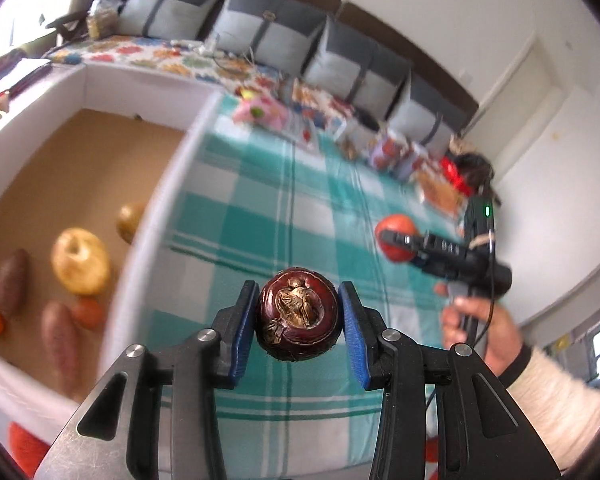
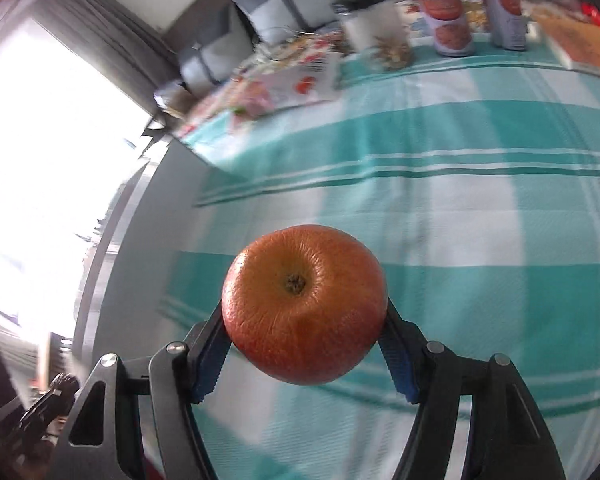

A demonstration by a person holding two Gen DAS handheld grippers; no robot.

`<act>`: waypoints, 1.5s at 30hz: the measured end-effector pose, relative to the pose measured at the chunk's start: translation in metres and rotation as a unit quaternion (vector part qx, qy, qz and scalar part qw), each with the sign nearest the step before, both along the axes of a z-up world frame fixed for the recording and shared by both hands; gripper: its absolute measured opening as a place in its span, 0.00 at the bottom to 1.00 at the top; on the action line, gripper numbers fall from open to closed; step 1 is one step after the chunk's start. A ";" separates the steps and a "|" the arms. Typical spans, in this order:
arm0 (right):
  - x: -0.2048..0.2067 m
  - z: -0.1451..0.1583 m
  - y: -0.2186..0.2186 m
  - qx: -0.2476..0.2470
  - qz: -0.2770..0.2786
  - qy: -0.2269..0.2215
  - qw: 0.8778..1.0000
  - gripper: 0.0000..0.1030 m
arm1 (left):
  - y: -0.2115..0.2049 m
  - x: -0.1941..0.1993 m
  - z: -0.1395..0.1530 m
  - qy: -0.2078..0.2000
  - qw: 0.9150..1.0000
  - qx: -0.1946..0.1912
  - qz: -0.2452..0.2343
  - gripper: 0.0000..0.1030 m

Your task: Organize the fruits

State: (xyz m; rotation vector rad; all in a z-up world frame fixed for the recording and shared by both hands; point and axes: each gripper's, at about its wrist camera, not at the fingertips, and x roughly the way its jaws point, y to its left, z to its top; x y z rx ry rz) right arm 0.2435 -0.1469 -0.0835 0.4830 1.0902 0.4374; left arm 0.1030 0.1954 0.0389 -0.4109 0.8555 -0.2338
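Note:
My left gripper [image 1: 298, 294] is shut on a dark maroon round fruit [image 1: 298, 316] with a dry brown crown, held above the teal checked cloth [image 1: 300, 200]. Both blue pads [image 1: 246, 320] press on its sides. My right gripper [image 2: 304, 312] is shut on an orange-red apple [image 2: 304, 304], whose bulk hides the fingertips. The left wrist view shows that right gripper [image 1: 394, 242] far right, gripped by a hand [image 1: 480, 320], with the apple [image 1: 396, 244] in its jaws. A white-walled box [image 1: 156, 216] with a brown floor lies to the left.
Inside the box lie a yellow apple [image 1: 80, 260], two sweet potatoes [image 1: 60, 340], small oranges [image 1: 88, 312] and a brownish fruit [image 1: 130, 220]. Cans [image 2: 448, 16], a jar [image 2: 380, 36] and packets [image 2: 300, 76] line the cloth's far edge. Grey cushions [image 1: 268, 28] stand behind.

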 end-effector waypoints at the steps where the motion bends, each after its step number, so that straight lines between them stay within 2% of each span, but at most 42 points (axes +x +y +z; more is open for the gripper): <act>1: -0.001 0.007 0.008 0.009 0.008 -0.004 1.000 0.65 | 0.014 0.001 0.010 -0.004 1.000 -0.004 0.009 0.40; 4: -0.002 0.036 0.045 0.035 0.038 -0.019 0.998 0.65 | 0.058 0.009 0.031 -0.013 0.999 0.000 0.048 0.40; 7: 0.002 0.072 0.098 0.055 0.085 -0.046 0.994 0.65 | 0.102 0.025 0.036 -0.007 0.995 0.019 0.094 0.40; 10: 0.007 0.099 0.167 0.053 0.145 -0.067 0.986 0.66 | 0.143 0.051 0.019 0.023 0.990 0.034 0.137 0.40; 13: 0.012 0.110 0.239 0.018 0.204 -0.084 0.975 0.66 | 0.174 0.081 -0.018 0.076 0.982 0.057 0.162 0.40; 16: 0.024 0.095 0.312 -0.032 0.255 -0.075 0.963 0.66 | 0.188 0.103 -0.056 0.121 0.974 0.085 0.174 0.40; 18: 0.032 0.076 0.352 -0.086 0.278 -0.073 0.954 0.66 | 0.200 0.109 -0.077 0.148 0.967 0.090 0.185 0.40; 21: 0.043 0.044 0.397 -0.161 0.302 -0.064 0.938 0.66 | 0.214 0.109 -0.097 0.175 0.959 0.094 0.201 0.40; 23: 0.046 0.025 0.417 -0.205 0.309 -0.062 0.927 0.66 | 0.218 0.103 -0.101 0.181 0.958 0.093 0.201 0.41; 25: 0.050 0.012 0.425 -0.228 0.308 -0.060 0.922 0.66 | 0.218 0.102 -0.100 0.177 0.958 0.103 0.199 0.43; 27: 0.049 0.006 0.422 -0.230 0.299 -0.057 0.924 0.67 | 0.216 0.098 -0.096 0.169 0.958 0.119 0.197 0.48; 29: 0.044 0.006 0.423 -0.239 0.292 -0.074 0.923 0.69 | 0.213 0.091 -0.088 0.155 0.960 0.127 0.198 0.55; 30: 0.044 0.008 0.421 -0.230 0.287 -0.076 0.927 0.70 | 0.212 0.087 -0.083 0.146 0.960 0.132 0.199 0.57; 32: 0.042 0.016 0.412 -0.217 0.273 -0.079 0.934 0.88 | 0.207 0.078 -0.070 0.123 0.960 0.146 0.203 0.64; 35: 0.033 0.040 0.396 -0.203 0.255 -0.106 0.939 0.93 | 0.197 0.062 -0.050 0.085 0.960 0.173 0.204 0.76; 37: 0.025 0.057 0.387 -0.196 0.245 -0.120 0.942 0.99 | 0.186 0.046 -0.033 0.054 0.957 0.205 0.200 0.80; 39: 0.011 0.077 0.371 -0.183 0.231 -0.145 0.944 1.00 | 0.175 0.033 -0.016 0.028 0.952 0.234 0.196 0.84; 42: -0.015 0.096 0.352 -0.186 0.211 -0.173 0.944 1.00 | 0.157 0.010 0.004 -0.011 0.939 0.277 0.204 0.88; 45: -0.037 0.109 0.336 -0.189 0.190 -0.180 0.947 1.00 | 0.144 -0.010 0.016 -0.028 0.928 0.293 0.230 0.92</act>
